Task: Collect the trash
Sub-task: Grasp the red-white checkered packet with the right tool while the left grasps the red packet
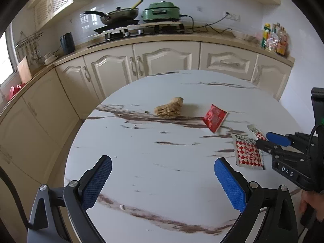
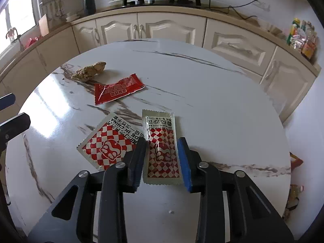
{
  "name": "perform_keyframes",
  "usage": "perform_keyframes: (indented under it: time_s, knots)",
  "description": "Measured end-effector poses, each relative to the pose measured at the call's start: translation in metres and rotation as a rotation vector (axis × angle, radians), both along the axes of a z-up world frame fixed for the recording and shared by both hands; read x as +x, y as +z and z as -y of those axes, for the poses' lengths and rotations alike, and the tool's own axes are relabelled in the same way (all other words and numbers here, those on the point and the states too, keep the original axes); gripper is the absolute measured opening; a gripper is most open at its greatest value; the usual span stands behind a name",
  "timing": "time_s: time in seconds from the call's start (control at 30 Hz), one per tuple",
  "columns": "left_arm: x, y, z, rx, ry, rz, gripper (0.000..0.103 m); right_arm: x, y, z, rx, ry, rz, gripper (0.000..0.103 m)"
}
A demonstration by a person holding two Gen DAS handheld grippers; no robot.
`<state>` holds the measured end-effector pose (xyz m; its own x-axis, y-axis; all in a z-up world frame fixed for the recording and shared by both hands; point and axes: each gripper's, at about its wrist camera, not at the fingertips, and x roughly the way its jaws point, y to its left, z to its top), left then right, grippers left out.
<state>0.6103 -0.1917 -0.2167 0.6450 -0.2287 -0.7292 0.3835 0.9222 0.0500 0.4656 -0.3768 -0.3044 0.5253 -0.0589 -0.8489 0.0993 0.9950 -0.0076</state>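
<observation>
On the round marble table (image 1: 162,162) lie a crumpled brown paper wad (image 1: 169,108) (image 2: 90,71), a red wrapper (image 1: 214,117) (image 2: 117,89), a wide red-and-white checkered packet (image 1: 248,154) (image 2: 107,143) and a narrow checkered sachet (image 2: 161,147) (image 1: 256,132). My right gripper (image 2: 163,141) (image 1: 265,139) straddles the narrow sachet, its jaws partly closed along both long edges, low over the table. My left gripper (image 1: 163,166) is open and empty above the table's near left part.
Cream kitchen cabinets (image 1: 162,58) curve behind the table, with a stove, a pan (image 1: 119,16) and a green cooker (image 1: 162,12) on the counter. Bottles (image 1: 275,38) stand at the counter's right end. Some litter (image 2: 293,198) lies on the floor to the right of the table.
</observation>
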Motion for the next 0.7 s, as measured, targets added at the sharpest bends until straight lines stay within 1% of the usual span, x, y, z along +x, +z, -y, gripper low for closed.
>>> perform_keyframes:
  time_s: [0.03, 0.13, 0.27, 0.33, 0.4, 0.47, 0.53, 0.6, 0.63, 0.7]
  knots:
    - [-0.003, -0.003, 0.003, 0.009, -0.009, -0.001, 0.100, -0.001, 0.000, 0.001, 0.004, 0.001, 0.002, 0.017]
    - [-0.001, -0.009, 0.015, 0.004, -0.045, -0.021, 0.100, -0.004, 0.001, 0.006, 0.033, 0.013, 0.008, 0.015]
    - [0.011, -0.016, 0.038, -0.012, -0.088, -0.068, 0.100, -0.008, 0.004, 0.015, 0.102, -0.008, 0.041, 0.013]
    - [0.022, -0.022, 0.051, -0.005, -0.093, -0.107, 0.100, -0.010, 0.007, 0.019, 0.134, -0.015, 0.057, 0.013]
    - [0.031, -0.027, 0.064, -0.021, -0.114, -0.126, 0.100, -0.010, 0.009, 0.022, 0.140, -0.028, 0.073, 0.013]
    - [0.041, -0.035, 0.075, -0.013, -0.115, -0.162, 0.100, -0.009, 0.008, 0.026, 0.157, -0.030, 0.074, 0.013]
    - [0.050, -0.038, 0.083, -0.014, -0.122, -0.169, 0.098, -0.009, 0.008, 0.027, 0.161, -0.035, 0.072, 0.013]
    - [0.055, -0.042, 0.092, 0.004, -0.138, -0.167, 0.098, -0.010, 0.010, 0.030, 0.169, -0.040, 0.078, 0.014]
    - [0.058, -0.044, 0.096, 0.011, -0.145, -0.166, 0.097, -0.010, 0.010, 0.032, 0.174, -0.044, 0.082, 0.014]
    - [0.063, -0.047, 0.102, 0.011, -0.161, -0.176, 0.087, -0.009, 0.011, 0.035, 0.180, -0.049, 0.084, 0.014]
